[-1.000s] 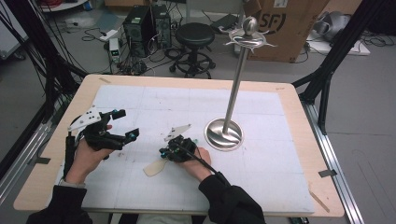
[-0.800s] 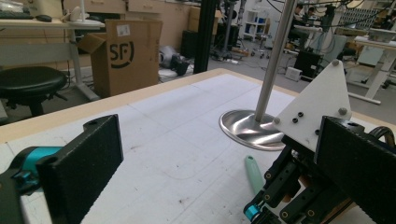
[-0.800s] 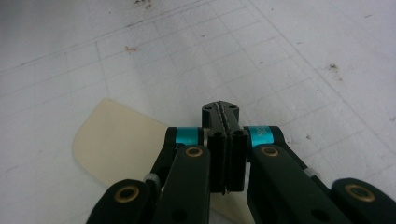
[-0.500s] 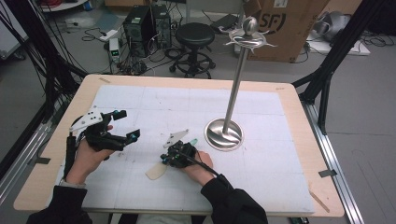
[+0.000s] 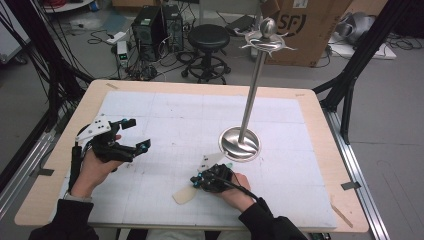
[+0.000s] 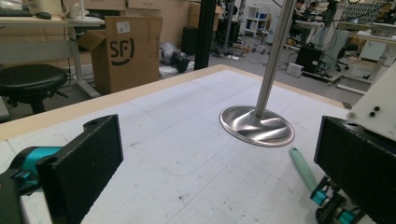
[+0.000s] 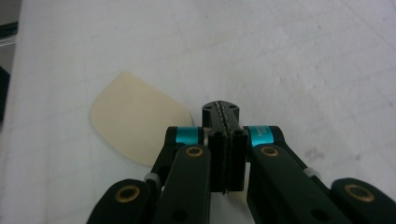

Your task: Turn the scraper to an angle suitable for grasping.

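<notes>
Left gripper [image 5: 134, 135], held in the left hand [image 5: 92, 167] above the white mat [image 5: 165, 115]: jaws wide apart, nothing between. Right gripper [image 7: 223, 122], low over the mat: jaws pressed together, cream spatula blade [image 7: 135, 123] just beyond and beside the tips, teal handle [image 6: 302, 167] trailing behind. Steel stand [image 5: 241, 142] well ahead of both.

My only obstacle is the metal stand [image 5: 241, 144] at two o'clock from my right gripper [image 5: 202, 181]. The white mat [image 5: 165, 120] toward twelve lies open.
</notes>
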`<control>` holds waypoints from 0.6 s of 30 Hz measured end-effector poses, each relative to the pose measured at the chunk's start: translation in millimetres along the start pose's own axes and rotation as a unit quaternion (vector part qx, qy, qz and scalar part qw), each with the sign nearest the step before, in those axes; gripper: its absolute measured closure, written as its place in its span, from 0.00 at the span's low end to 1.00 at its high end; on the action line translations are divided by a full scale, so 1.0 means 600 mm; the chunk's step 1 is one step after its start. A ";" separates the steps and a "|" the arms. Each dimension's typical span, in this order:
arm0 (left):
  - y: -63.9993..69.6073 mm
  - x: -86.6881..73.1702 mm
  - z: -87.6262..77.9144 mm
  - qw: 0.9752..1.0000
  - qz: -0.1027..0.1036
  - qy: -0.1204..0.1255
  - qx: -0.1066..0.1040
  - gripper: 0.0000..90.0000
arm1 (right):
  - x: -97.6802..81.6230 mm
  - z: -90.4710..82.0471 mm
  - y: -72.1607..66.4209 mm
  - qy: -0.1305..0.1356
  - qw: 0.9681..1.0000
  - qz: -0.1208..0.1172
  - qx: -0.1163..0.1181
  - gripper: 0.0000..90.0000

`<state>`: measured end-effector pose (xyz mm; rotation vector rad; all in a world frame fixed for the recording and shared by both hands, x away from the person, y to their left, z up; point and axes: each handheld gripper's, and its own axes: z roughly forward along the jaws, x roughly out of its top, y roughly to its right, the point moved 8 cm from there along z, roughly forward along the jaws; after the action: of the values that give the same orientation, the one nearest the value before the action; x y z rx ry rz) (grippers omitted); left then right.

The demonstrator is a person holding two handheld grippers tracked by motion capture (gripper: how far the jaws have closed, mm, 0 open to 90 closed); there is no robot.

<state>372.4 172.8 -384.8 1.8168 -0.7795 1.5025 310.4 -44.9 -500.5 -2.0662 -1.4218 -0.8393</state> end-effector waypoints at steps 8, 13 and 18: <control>0.001 0.000 0.001 1.000 0.000 0.000 -0.004 0.02 | -0.014 -0.038 0.004 0.005 1.000 -0.013 -0.015 1.00; -0.002 0.000 0.000 1.000 -0.002 0.001 -0.002 0.02 | -0.053 -0.097 0.038 0.013 0.998 0.026 -0.049 1.00; -0.001 0.000 0.003 1.000 -0.002 0.002 -0.001 0.02 | -0.095 -0.120 0.073 0.005 0.994 0.073 -0.076 1.00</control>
<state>374.0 171.5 -385.3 1.8120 -0.7747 1.5011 321.0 -145.9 -494.2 -2.2447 -1.2170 -0.9203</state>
